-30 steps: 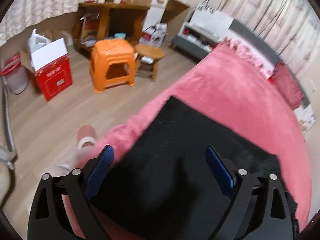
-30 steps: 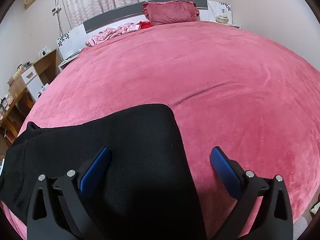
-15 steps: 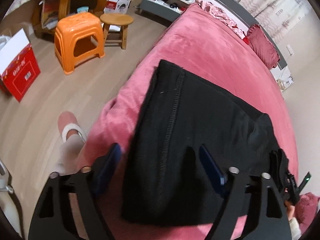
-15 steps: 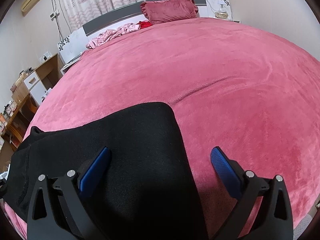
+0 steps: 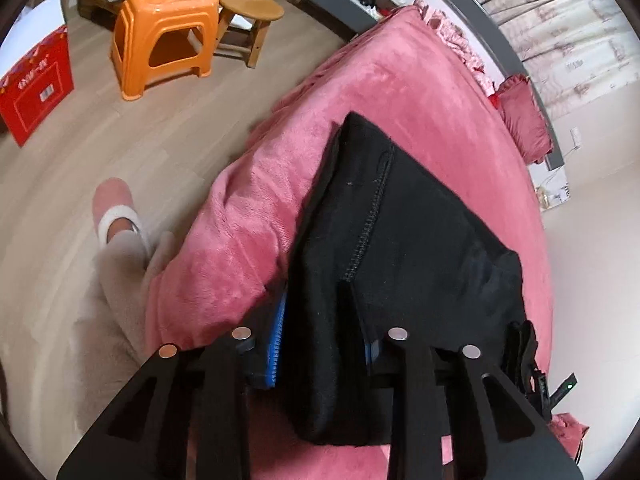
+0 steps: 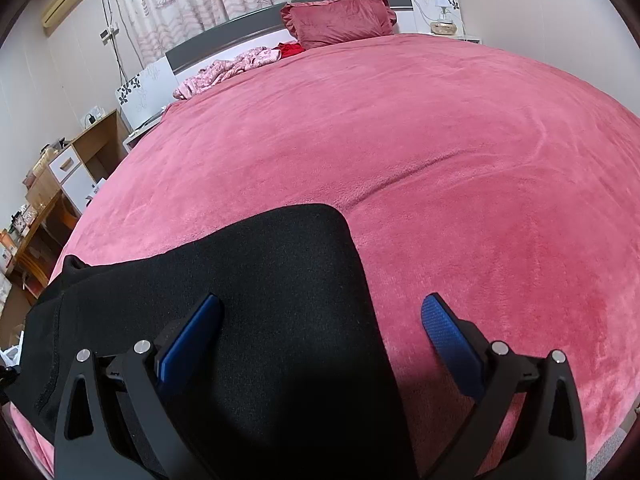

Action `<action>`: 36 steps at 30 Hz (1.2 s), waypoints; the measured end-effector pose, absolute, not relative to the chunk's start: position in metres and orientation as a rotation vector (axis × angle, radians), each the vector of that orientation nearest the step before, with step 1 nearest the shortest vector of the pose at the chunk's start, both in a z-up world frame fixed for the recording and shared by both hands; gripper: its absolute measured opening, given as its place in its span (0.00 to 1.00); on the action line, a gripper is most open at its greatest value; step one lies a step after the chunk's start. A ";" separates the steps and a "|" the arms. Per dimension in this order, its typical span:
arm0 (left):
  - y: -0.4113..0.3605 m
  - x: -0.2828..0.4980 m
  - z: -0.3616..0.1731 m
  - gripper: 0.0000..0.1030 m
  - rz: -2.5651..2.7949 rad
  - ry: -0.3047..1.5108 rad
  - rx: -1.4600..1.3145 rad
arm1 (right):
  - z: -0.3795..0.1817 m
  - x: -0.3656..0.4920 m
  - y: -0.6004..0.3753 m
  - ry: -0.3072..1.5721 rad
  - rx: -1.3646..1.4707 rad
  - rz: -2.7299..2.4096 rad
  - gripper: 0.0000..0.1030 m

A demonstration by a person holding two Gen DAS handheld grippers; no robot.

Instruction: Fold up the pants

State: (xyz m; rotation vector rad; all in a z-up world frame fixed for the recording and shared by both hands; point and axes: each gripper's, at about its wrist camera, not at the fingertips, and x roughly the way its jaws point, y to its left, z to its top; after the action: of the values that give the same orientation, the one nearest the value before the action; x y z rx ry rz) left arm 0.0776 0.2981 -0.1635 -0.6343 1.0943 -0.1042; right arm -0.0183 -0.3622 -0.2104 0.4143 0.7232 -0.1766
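Black knit cloth fills the lower middle of both views: the folded black pants (image 5: 400, 240) lie on the pink plush bed cover (image 6: 440, 140), near the bed's edge, which runs along the left of the left wrist view above the wooden floor.

The left gripper (image 5: 320, 344) is pressed together on a raised edge of the pants at the bottom centre of its frame; one blue pad (image 5: 276, 340) shows at the left of the pinched fold, and the other is mostly hidden by cloth. The right gripper (image 6: 320, 332) is spread wide, its left blue pad (image 6: 192, 340) over the pants and its right one over bare bed cover, holding nothing.

The pants look light, soft and limp, several layers thick where doubled, so they will likely sag and slide wherever they are not supported. The plush cover probably drags on the cloth. The stitched seam (image 5: 372, 216) and the thick folded edge look firmest; a grip there, taking all layers at once, should keep the stack together. The rounded corner (image 6: 332, 224) in the middle of the right view seems a fair hold for the free gripper.
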 end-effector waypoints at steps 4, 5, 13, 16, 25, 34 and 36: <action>0.284 0.075 -0.150 0.16 -0.115 1.072 -0.505 | -0.211 -0.018 -0.362 0.724 0.415 -0.176 0.98; 0.284 0.074 -0.146 0.14 -0.118 1.056 -0.501 | -0.211 -0.018 -0.362 0.723 0.414 -0.176 0.98; 0.276 0.065 -0.112 0.12 -0.138 0.930 -0.589 | -0.209 -0.020 -0.364 0.723 0.420 -0.173 0.98; 0.261 0.063 -0.086 0.12 -0.188 0.857 -0.588 | -0.209 -0.020 -0.364 0.722 0.422 -0.171 0.98; 0.183 0.058 -0.008 0.11 -0.429 0.674 -0.525 | -0.208 -0.019 -0.364 0.722 0.428 -0.168 0.98; 0.081 0.067 0.039 0.11 -0.699 0.628 -0.413 | -0.207 -0.019 -0.360 0.727 0.414 -0.172 0.98; 0.058 0.069 0.041 0.11 -0.756 0.639 -0.394 | -0.207 -0.019 -0.360 0.728 0.410 -0.172 0.98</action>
State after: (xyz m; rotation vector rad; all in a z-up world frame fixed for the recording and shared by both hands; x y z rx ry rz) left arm 0.0686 0.0578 0.0408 -0.3943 0.6390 -0.7559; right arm -0.0187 -0.3599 -0.2071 0.4096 0.7278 -0.1721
